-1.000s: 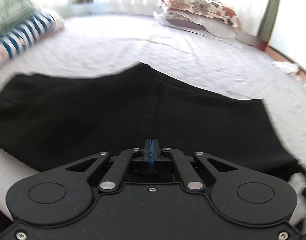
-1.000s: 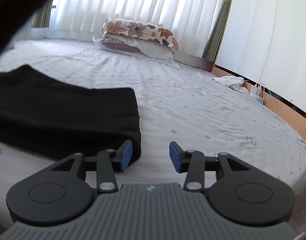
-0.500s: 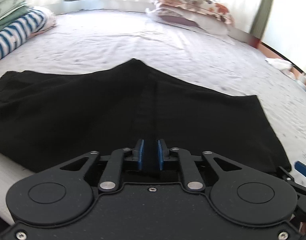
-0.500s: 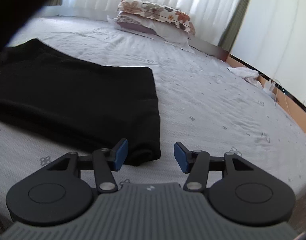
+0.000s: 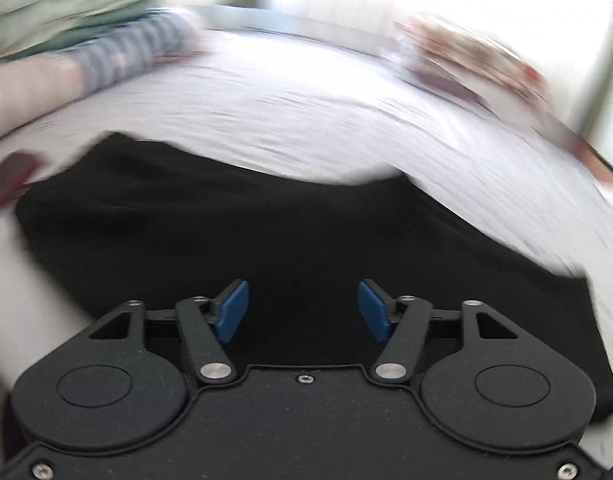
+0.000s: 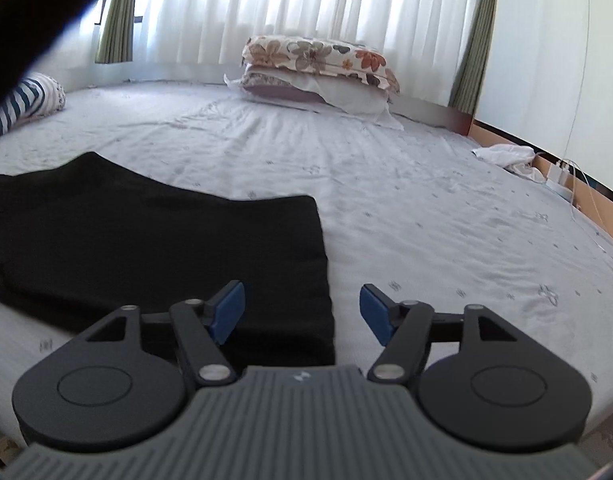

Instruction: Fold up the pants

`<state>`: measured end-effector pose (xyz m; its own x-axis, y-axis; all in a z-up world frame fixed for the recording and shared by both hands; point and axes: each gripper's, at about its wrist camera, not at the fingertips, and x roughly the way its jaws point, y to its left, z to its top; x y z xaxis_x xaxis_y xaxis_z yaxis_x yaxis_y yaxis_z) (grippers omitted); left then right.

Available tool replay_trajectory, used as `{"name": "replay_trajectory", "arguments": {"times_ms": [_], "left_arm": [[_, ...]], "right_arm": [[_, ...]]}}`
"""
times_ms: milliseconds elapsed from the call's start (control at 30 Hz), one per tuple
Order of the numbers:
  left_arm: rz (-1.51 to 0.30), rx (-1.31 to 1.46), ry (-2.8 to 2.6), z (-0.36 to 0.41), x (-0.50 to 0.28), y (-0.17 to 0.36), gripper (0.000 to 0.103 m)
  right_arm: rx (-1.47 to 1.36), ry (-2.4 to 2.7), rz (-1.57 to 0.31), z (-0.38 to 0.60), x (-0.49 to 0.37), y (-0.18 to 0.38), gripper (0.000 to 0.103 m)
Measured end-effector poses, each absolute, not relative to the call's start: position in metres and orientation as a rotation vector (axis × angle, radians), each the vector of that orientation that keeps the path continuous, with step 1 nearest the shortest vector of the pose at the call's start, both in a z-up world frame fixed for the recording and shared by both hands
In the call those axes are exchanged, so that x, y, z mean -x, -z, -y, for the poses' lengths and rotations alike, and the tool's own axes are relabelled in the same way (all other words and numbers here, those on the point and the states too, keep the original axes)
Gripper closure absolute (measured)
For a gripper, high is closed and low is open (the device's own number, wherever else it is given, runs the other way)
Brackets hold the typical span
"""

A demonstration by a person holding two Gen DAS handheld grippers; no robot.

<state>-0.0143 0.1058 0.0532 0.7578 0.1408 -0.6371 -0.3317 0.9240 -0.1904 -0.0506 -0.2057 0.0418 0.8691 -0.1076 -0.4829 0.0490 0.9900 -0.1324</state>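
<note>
Black pants (image 5: 266, 240) lie folded flat on the white bed sheet (image 5: 306, 112); the left wrist view is motion-blurred. My left gripper (image 5: 302, 310) hovers over the pants' near part, its jaws opening, and nothing is pinched between the blue pads (image 5: 232, 310). In the right wrist view the pants (image 6: 154, 248) fill the left half, their right edge running down toward me. My right gripper (image 6: 302, 312) hangs above that near right corner, jaws opening, the cloth below them and not pressed by the pads (image 6: 226, 310).
Floral pillows (image 6: 318, 68) are stacked at the head of the bed. A striped bundle (image 6: 22, 104) and folded laundry (image 5: 66, 12) lie far left. White cloth (image 6: 506, 156) and a charger with cable (image 6: 558, 170) sit by the bed's right edge. Bare sheet (image 6: 446, 232) spreads right of the pants.
My left gripper went from shut on the pants to wide open and swung sideways, blurring its view. My right gripper's jaws widened and it drew back from the pants' corner.
</note>
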Motion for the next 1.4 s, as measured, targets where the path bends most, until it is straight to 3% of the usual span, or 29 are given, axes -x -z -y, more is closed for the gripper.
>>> {"name": "replay_trajectory", "arguments": {"times_ms": [333, 667, 733, 800, 867, 1133, 1200, 1233, 1267, 1400], "left_arm": [[-0.564, 0.564, -0.703, -0.246, 0.039, -0.034, 0.027], [-0.511, 0.627, -0.714, -0.275, 0.032, -0.009, 0.013], [-0.498, 0.625, -0.717, -0.276, 0.029, -0.008, 0.018], [-0.478, 0.634, -0.716, -0.277, 0.027, -0.006, 0.038], [-0.449, 0.68, -0.712, -0.28, 0.027, -0.005, 0.044], [-0.365, 0.81, -0.678, -0.292, 0.028, 0.003, 0.042], [-0.373, 0.806, -0.7, -0.289, 0.028, 0.0, 0.078], [-0.374, 0.825, -0.677, -0.289, 0.029, 0.0, 0.085], [-0.356, 0.83, -0.668, -0.286, 0.032, -0.002, 0.089], [-0.3, 0.679, -0.632, -0.258, 0.032, -0.025, 0.091]], "right_arm": [[0.186, -0.042, -0.517, 0.141, 0.03, -0.03, 0.024], [0.181, -0.052, -0.537, 0.128, 0.029, -0.024, 0.024], [0.182, -0.049, -0.54, 0.127, 0.028, -0.023, 0.024], [0.188, -0.05, -0.542, 0.127, 0.028, -0.022, 0.024], [0.191, -0.05, -0.539, 0.125, 0.028, -0.021, 0.024], [0.18, -0.033, -0.543, 0.128, 0.029, -0.019, 0.024], [0.176, -0.026, -0.542, 0.129, 0.028, -0.02, 0.024], [0.175, -0.023, -0.54, 0.13, 0.028, -0.021, 0.024], [0.175, -0.018, -0.538, 0.131, 0.028, -0.021, 0.024], [0.181, 0.023, -0.547, 0.136, 0.026, -0.023, 0.024]]}}
